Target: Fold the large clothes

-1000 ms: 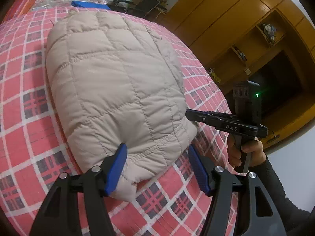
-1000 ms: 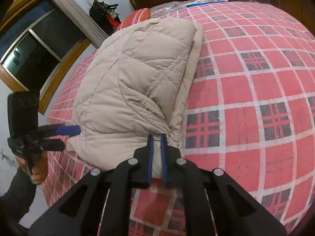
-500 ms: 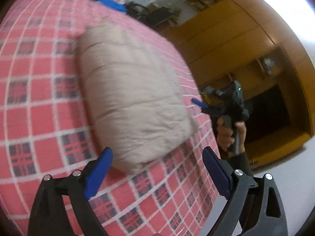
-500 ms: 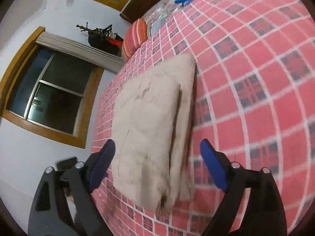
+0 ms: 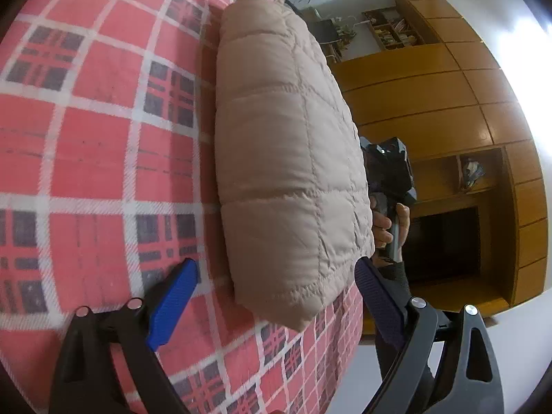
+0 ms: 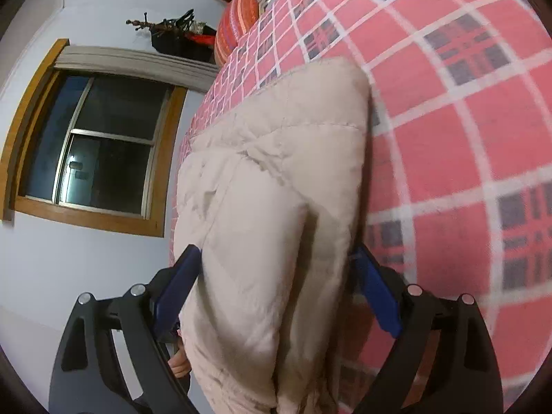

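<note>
Folded jacket (image 5: 289,172) lies on the plaid bed (image 5: 86,145). Left gripper (image 5: 276,296) and right gripper (image 6: 276,276) straddle its ends, jaws released.

A red plaid bedspread (image 5: 86,158) fills the left; wooden cabinets (image 5: 448,103) stand right. A dark window (image 6: 100,151) sits left, a striped pillow (image 6: 238,24) above.

Left gripper (image 5: 276,305): 2 blue-padded fingers (image 5: 172,305) spread wide, nothing clamped. Right gripper (image 6: 276,289): 2 blue-padded fingers (image 6: 377,293) spread wide, nothing clamped. Right hand (image 5: 388,224): wrapped around the right gripper's handle, dark sleeve below.
</note>
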Motion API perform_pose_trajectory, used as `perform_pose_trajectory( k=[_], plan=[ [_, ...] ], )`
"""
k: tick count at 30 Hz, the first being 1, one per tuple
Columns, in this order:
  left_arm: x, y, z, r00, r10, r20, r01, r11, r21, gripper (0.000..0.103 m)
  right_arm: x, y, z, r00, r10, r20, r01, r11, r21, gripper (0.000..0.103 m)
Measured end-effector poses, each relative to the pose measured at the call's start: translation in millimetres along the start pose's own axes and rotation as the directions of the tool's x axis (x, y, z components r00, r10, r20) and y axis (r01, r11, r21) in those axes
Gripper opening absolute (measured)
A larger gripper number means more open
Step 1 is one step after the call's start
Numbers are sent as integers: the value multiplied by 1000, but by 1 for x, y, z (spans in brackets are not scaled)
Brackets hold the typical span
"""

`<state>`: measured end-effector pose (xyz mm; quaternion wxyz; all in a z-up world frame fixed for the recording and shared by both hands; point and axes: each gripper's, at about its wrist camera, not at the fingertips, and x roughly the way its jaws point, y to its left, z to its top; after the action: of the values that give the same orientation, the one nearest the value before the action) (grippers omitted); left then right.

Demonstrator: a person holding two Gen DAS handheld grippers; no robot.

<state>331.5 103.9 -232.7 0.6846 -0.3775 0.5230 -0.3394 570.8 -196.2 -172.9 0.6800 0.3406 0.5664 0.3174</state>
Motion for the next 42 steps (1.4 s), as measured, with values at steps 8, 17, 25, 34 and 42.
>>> perform_pose_trajectory(
  k=[8,17,25,34,42],
  plan=[
    [24,-14,5,1000,-6,-27,8,999,51,93,10,-4,4,1000,20,-23,-21,1000,-12,91],
    [43,-21,2,997,27,-66,-28,1000,-13,93,21,4,10,999,19,-32,-20,1000,-24,91],
    [45,-29,-3,990,112,-84,-112,994,1,70,11,6,-6,997,73,2,-73,996,-48,42],
    [8,-52,-23,983,157,-99,-151,986,67,61,-7,46,-49,994,90,67,-83,991,-105,38],
    [-79,-56,-77,979,191,-72,-182,976,121,61,30,100,-124,990,138,23,-133,979,-154,38]
  ],
)
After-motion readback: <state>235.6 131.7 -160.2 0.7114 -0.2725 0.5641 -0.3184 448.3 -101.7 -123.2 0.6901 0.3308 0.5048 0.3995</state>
